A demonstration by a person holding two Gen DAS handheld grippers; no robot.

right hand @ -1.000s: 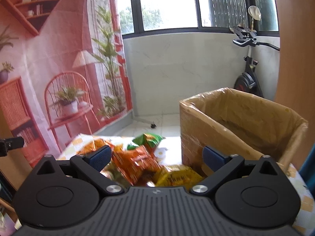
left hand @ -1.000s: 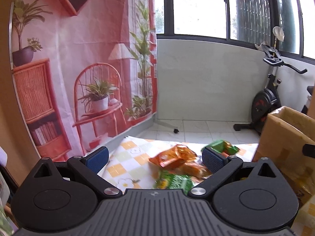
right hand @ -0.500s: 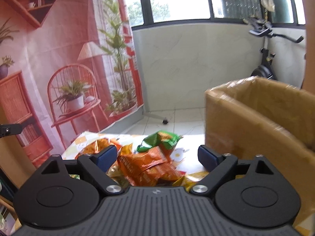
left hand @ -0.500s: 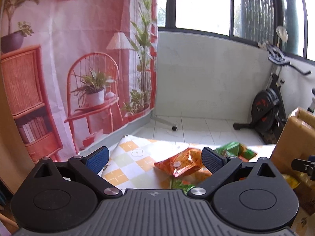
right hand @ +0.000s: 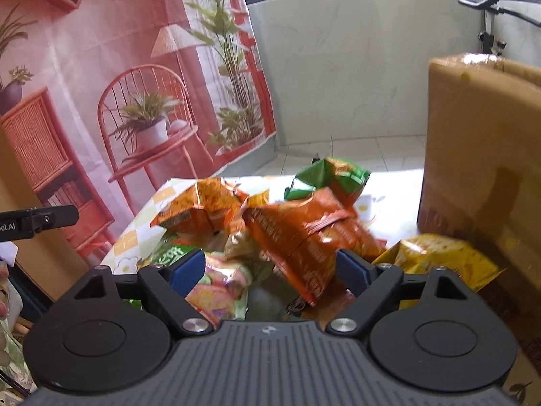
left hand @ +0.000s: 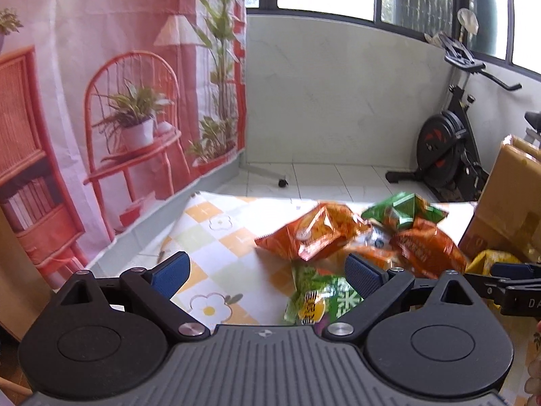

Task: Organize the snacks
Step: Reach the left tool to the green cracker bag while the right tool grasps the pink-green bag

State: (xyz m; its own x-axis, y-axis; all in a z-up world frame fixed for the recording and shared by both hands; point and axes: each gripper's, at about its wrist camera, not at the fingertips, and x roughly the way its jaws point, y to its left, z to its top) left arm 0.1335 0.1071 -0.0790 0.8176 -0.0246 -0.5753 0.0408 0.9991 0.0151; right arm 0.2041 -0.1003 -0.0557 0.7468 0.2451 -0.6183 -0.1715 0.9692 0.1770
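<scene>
A pile of snack bags lies on a checked tablecloth [left hand: 216, 226]. In the left wrist view I see an orange bag [left hand: 311, 233], a second orange bag [left hand: 426, 247], a green bag [left hand: 405, 209] behind them and a green-and-yellow bag [left hand: 314, 297] nearest. My left gripper [left hand: 265, 272] is open and empty, left of the pile. My right gripper [right hand: 270, 270] is open, low over the pile, with an orange bag [right hand: 304, 237] between its fingers but not gripped. A pink-green bag [right hand: 219, 287] and a yellow bag [right hand: 439, 260] lie below it.
An open cardboard box [right hand: 483, 155] stands on the table right of the pile; it also shows in the left wrist view [left hand: 510, 203]. An exercise bike [left hand: 449, 142] stands on the tiled floor beyond. A printed pink backdrop [left hand: 101, 84] hangs at the left.
Both grippers have dropped lower and come closer to the pile. The right gripper has shifted left from the box, and the orange bag now sits between its open fingers.
</scene>
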